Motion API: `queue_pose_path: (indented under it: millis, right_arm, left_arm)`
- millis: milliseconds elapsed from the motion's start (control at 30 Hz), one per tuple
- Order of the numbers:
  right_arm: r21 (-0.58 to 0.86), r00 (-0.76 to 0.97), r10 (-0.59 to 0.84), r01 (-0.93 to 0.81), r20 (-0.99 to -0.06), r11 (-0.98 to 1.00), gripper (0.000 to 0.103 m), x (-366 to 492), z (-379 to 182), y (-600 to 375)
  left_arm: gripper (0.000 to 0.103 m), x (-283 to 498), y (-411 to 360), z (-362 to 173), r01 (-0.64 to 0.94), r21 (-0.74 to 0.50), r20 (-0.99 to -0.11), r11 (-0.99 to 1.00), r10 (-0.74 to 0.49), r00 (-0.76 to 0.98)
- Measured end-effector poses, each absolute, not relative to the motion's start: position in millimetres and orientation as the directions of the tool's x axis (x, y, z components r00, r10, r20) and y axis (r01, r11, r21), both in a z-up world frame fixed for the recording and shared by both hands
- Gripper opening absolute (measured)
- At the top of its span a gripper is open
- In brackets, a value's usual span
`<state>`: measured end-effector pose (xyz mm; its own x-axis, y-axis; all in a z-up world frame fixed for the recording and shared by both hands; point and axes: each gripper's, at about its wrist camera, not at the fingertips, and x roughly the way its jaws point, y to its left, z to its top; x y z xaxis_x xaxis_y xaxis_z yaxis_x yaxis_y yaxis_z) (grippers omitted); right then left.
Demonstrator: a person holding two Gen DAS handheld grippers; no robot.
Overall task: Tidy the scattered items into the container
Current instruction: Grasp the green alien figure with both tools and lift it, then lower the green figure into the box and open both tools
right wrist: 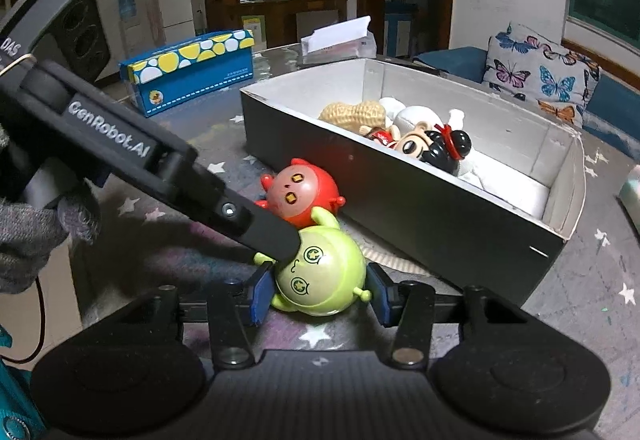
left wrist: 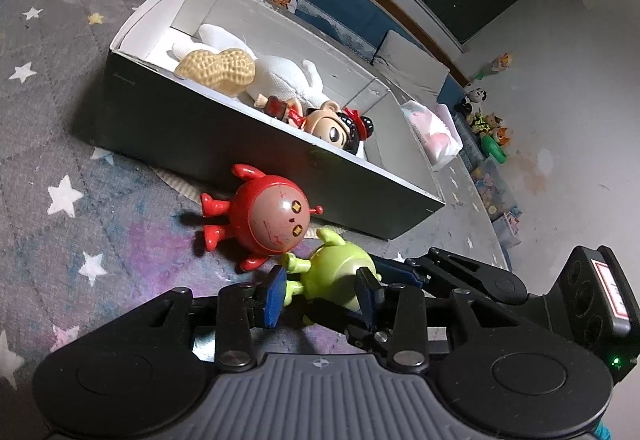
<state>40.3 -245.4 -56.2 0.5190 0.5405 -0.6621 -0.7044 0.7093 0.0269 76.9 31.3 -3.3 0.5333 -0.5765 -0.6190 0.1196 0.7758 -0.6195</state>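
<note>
A green round toy figure (left wrist: 334,278) (right wrist: 320,274) lies on the star-patterned mat beside a red round toy figure (left wrist: 272,218) (right wrist: 300,196). Both grippers surround the green toy. My left gripper (left wrist: 320,294) has its blue pads on either side of it, touching or nearly so. My right gripper (right wrist: 318,294) also brackets it, pads close to its sides. The left gripper's arm (right wrist: 160,168) crosses the right wrist view. The open grey box (left wrist: 256,144) (right wrist: 400,184) behind holds a peanut toy (left wrist: 218,70), a white plush (left wrist: 280,80) and a doll (left wrist: 336,124).
A blue box with yellow spots (right wrist: 192,70) stands at the back left. A butterfly cushion (right wrist: 540,76) and a tissue pack (right wrist: 340,38) lie behind the grey box. A pink-white packet (left wrist: 432,132) sits beside the box. Small toys (left wrist: 488,124) stand along the far wall.
</note>
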Motion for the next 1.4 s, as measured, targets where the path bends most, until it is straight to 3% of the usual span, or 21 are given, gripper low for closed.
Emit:
queue_pose_path:
  millis: [367, 733, 867, 967, 1400]
  right_arm:
    - [-0.029, 0.605, 0.505, -0.658, -0.616, 0.753, 0.049, 23, -24, -262]
    - [-0.072, 0.728, 0.446, -0.558, -0.520, 0.827, 0.049, 73, 23, -284]
    - [-0.082, 0.757, 0.376, -0.489, -0.534, 0.868, 0.049, 108, 23, -285]
    - [-0.005, 0.727, 0.392, -0.478, -0.563, 0.878, 0.049, 134, 14, -294]
    - [-0.054, 0.653, 0.354, -0.518, -0.670, 0.854, 0.049, 163, -16, -271]
  left_arm:
    - [0.040, 77, 11, 30, 0.229, -0.601, -0.573, 0.766, -0.612, 0.545]
    - [0.040, 145, -25, 79, 0.389, -0.534, -0.506, 0.751, -0.652, 0.564]
    - [0.040, 178, -36, 73, 0.394, -0.528, -0.525, 0.752, -0.654, 0.544]
    - [0.040, 199, -39, 65, 0.379, -0.542, -0.540, 0.750, -0.656, 0.527]
    - [0.040, 234, -41, 40, 0.352, -0.499, -0.637, 0.792, -0.610, 0.471]
